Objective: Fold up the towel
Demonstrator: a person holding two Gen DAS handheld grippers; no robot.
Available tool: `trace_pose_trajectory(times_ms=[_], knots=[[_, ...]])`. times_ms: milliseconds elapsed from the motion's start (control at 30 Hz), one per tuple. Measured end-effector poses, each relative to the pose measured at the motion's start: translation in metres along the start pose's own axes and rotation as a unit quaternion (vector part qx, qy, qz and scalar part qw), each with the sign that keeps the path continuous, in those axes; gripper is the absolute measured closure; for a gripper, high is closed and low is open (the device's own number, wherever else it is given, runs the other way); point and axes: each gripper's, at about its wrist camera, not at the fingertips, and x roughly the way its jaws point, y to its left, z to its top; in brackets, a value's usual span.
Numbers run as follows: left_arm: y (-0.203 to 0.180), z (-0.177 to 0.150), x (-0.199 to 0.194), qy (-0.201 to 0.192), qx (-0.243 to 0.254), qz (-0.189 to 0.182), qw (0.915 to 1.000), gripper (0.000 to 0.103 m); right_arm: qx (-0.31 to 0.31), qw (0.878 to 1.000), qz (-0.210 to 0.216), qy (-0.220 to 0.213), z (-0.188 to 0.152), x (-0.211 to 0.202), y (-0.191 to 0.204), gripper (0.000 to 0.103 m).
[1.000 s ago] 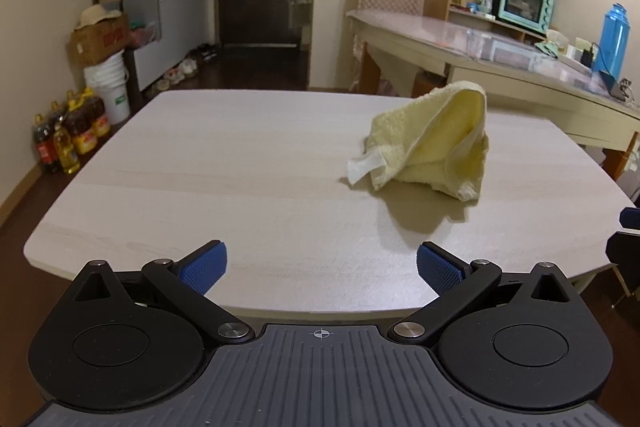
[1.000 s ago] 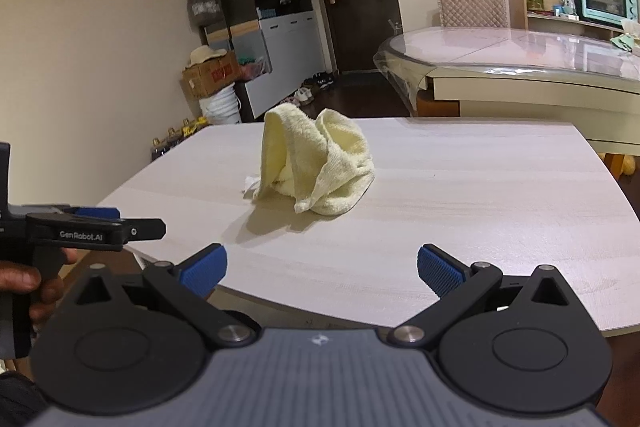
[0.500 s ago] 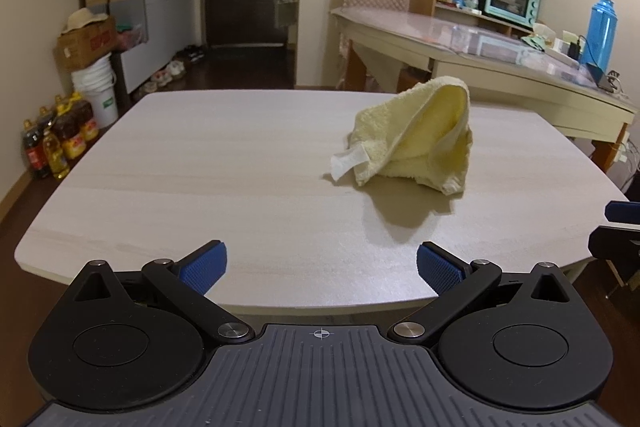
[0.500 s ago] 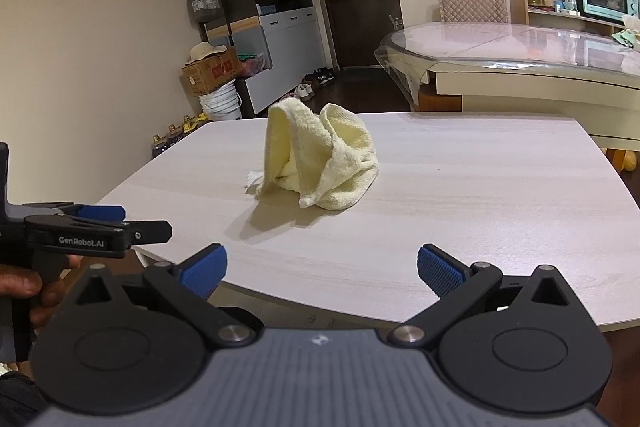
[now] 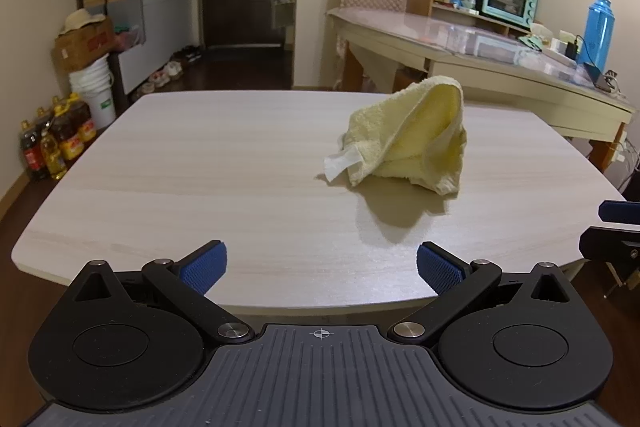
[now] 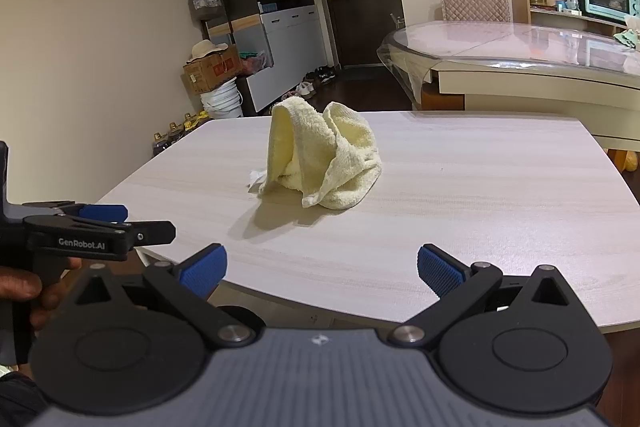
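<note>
Two open grippers and one crumpled pale-yellow terry towel [image 5: 408, 135], that's the whole setup. In the left wrist view the towel sits right of centre in the frame, heaped into a tent on the pale wood-grain table [image 5: 180, 187], with a small white care tag [image 5: 340, 163] poking out at its lower left. The left gripper [image 5: 322, 267] sits at the bottom of the frame with its blue-padded fingers [image 5: 202, 265] spread wide and nothing between them, near the table's front edge and well apart from the towel; the tip of the other tool shows at the right edge. In the right wrist view the towel is a bit left of centre, two peaks standing up with a loose hem hanging at the lower front. The right gripper [image 6: 322, 267] is wide open and empty too, also well short of the cloth, and the left tool is at the frame's left edge. My take: the step here is the reach-in. I'd go for two separate hems or corners, one per gripper, pinching a single layer low near the table, then pull apart to flatten it before any folding. Grabbing the peaks would probably just lift the whole wad.
</note>
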Motion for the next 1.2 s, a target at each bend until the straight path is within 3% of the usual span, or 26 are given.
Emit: trace_pose_trajectory(times_ms=[300, 500, 800, 1200], knots=[[-0.001, -0.003, 0.003, 0.001, 0.001, -0.002, 1.0, 0.0, 0.008, 0.999, 0.009, -0.032, -0.002, -0.004, -0.003, 0.0], [-0.002, -0.005, 0.004, 0.0, 0.002, -0.002, 1.0, 0.0, 0.02, 0.999, -0.007, -0.047, -0.001, -0.005, -0.007, 0.0], [-0.003, -0.001, 0.0, 0.003, 0.007, -0.004, 1.0, 0.0, 0.016, 1.0, -0.01, -0.011, -0.003, 0.006, -0.004, 0.0], [-0.005, -0.003, 0.004, 0.003, 0.011, -0.006, 0.9999, 0.0, 0.011, 1.0, -0.009, 0.0, -0.004, 0.013, 0.0, 0.0]])
